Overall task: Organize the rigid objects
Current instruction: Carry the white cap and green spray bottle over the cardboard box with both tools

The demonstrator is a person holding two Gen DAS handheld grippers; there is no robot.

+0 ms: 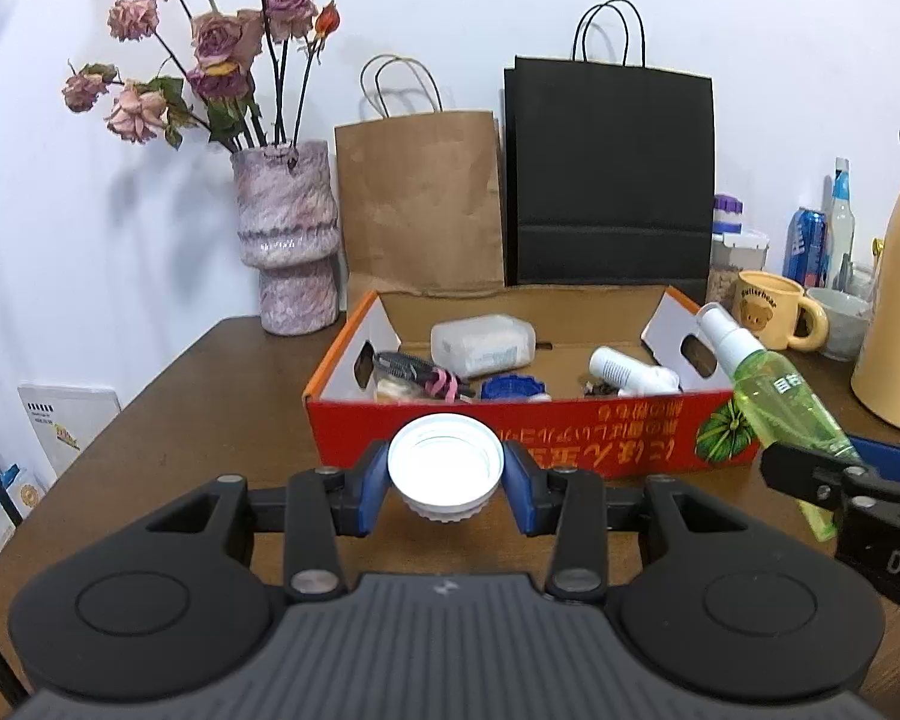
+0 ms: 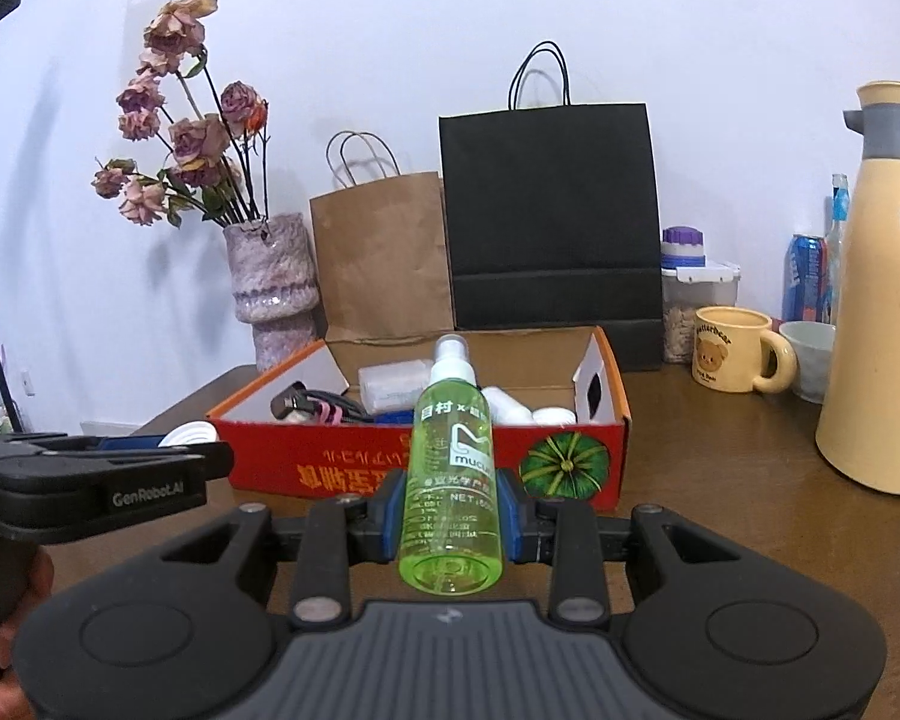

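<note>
My left gripper (image 1: 446, 471) is shut on a white ribbed screw cap (image 1: 446, 462), its open side towards the camera, held above the table just in front of the red cardboard box (image 1: 600, 438). My right gripper (image 2: 450, 519) is shut on a green spray bottle (image 2: 450, 480), nozzle pointing away, also in front of the box (image 2: 354, 468). The bottle shows at the right in the left wrist view (image 1: 786, 396). The box holds a clear plastic bottle (image 1: 483, 343), a blue cap (image 1: 513, 387), a white tube-like item (image 1: 627, 369) and a dark item with pink parts (image 1: 414, 373).
A pink vase with dried roses (image 1: 285, 234), a brown paper bag (image 1: 417, 204) and a black paper bag (image 1: 609, 174) stand behind the box. To the right are a yellow bear mug (image 2: 732, 348), a cream thermos jug (image 2: 882, 324), a blue can (image 2: 804, 276) and a lidded container (image 2: 696, 300).
</note>
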